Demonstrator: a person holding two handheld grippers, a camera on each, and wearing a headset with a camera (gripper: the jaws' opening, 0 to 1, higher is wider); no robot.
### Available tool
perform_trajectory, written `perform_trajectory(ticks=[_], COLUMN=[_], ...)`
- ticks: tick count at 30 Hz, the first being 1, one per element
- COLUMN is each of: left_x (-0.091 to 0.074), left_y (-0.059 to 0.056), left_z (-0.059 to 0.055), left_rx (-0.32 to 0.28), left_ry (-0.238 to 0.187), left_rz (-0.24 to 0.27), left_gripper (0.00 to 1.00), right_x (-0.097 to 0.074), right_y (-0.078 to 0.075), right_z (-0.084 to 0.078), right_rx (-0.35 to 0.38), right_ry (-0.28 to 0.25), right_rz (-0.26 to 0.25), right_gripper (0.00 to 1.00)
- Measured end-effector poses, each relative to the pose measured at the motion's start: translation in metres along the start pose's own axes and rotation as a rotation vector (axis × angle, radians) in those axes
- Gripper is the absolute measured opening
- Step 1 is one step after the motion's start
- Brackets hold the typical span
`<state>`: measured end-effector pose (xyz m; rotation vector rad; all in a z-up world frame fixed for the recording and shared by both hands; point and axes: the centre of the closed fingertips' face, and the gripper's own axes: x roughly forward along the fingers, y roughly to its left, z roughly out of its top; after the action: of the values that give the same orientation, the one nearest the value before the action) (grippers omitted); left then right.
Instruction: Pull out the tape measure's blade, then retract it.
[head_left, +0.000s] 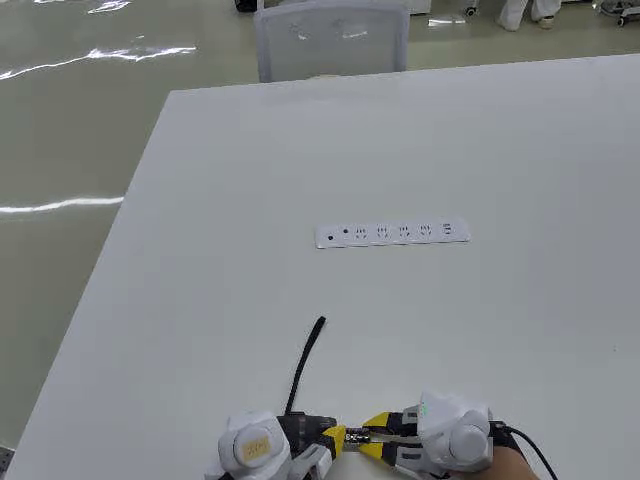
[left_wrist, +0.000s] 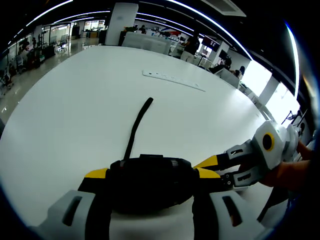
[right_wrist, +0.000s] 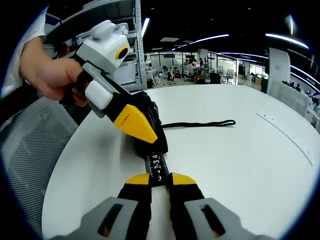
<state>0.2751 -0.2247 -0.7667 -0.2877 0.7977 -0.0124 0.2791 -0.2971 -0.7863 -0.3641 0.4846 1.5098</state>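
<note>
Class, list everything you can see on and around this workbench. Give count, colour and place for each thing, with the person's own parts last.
table: 1, white, under everything
power strip: 1, white, flat at mid-table
chair: 1, grey mesh, at the table's far edge
tape measure: 1, black case, near edge, between the left gripper's jaws
blade: 1, dark with pale numerals, a short length out of the case
strap: 1, black, lying from the case toward the power strip
left gripper: 1, white, yellow-tipped, shut on the tape measure
right gripper: 1, white, yellow-tipped, shut on the blade
hands: 2, one holding each gripper
</note>
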Motion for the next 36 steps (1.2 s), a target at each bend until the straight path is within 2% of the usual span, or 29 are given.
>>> perform_trajectory(ticks=[22,36], left_x=[0.000,0.000], left_y=[0.000,0.001], left_z=[0.001,0.001], left_rx=[-0.015,-0.022], left_ry=[-0.002,-0.009], left_rz=[0.001,0.001], left_gripper=[0.63,0.63], right_x=[0.017,0.022], right_y=[0.003,0.003], right_z=[0.012,0.013], right_rx=[-0.034,-0.042], right_ry=[0.012,0.015], right_rz=[0.007,0.005], right_gripper=[0.11,0.12])
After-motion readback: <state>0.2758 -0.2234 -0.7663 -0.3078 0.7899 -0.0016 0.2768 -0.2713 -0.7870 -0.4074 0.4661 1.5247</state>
